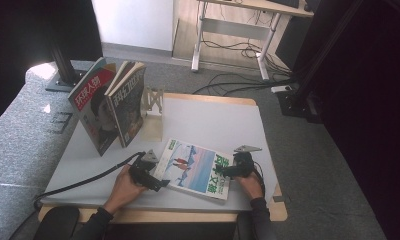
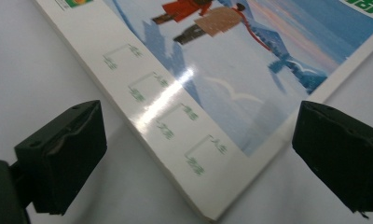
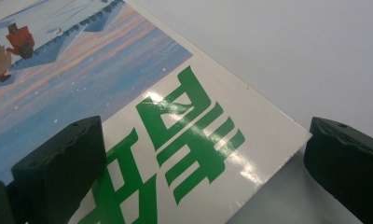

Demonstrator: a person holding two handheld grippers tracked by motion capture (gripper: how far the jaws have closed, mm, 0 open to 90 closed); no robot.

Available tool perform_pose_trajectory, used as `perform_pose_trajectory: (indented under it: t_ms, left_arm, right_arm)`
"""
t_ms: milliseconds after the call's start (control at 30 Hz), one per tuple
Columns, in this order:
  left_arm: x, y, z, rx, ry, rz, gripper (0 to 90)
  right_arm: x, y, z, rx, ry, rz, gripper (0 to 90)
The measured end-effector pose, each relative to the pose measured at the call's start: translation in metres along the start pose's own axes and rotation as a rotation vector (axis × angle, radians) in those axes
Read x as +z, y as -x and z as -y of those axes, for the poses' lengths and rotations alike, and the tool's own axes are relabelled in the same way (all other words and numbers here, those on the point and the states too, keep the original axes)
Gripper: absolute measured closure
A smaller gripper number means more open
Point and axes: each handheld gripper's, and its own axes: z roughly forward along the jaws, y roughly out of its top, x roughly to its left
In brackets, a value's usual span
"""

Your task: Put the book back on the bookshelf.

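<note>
Two claws flank the magazine (image 1: 197, 169) lying flat near the front edge of the surface (image 1: 213, 120): left claw (image 1: 155, 177) wide at its spine corner, right claw (image 1: 228, 172) wide over its title corner. Its glossy cover could slip from a shallow pinch. Behind the magazine, the wooden rack (image 1: 152, 102) holds two upright magazines (image 1: 110, 105).

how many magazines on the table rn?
3. One magazine lies flat near the front edge, between the two grippers. Two stand upright at back left against the stand: red-titled one, darker one. More may hide behind them.
</note>
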Motion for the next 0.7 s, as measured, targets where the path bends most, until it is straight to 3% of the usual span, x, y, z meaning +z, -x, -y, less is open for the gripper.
perform_pose_trajectory:
  t_ms: [133, 367, 700]
  left_arm:
    - [0.003, -0.009, -0.009, 0.01, 0.015, 0.013, 3.9]
    - [0.016, -0.014, -0.029, 0.07, 0.006, 0.013, 4.5]
    - [0.035, -0.024, -0.048, 0.08, 0.004, 0.028, 3.9]
  right_arm:
    - [-0.006, -0.004, 0.004, -0.009, -0.003, 0.013, 0.0]
    - [-0.016, -0.013, 0.011, -0.045, -0.006, 0.034, 0.0]
    - [-0.025, -0.031, 0.021, -0.075, -0.02, 0.014, 0.0]
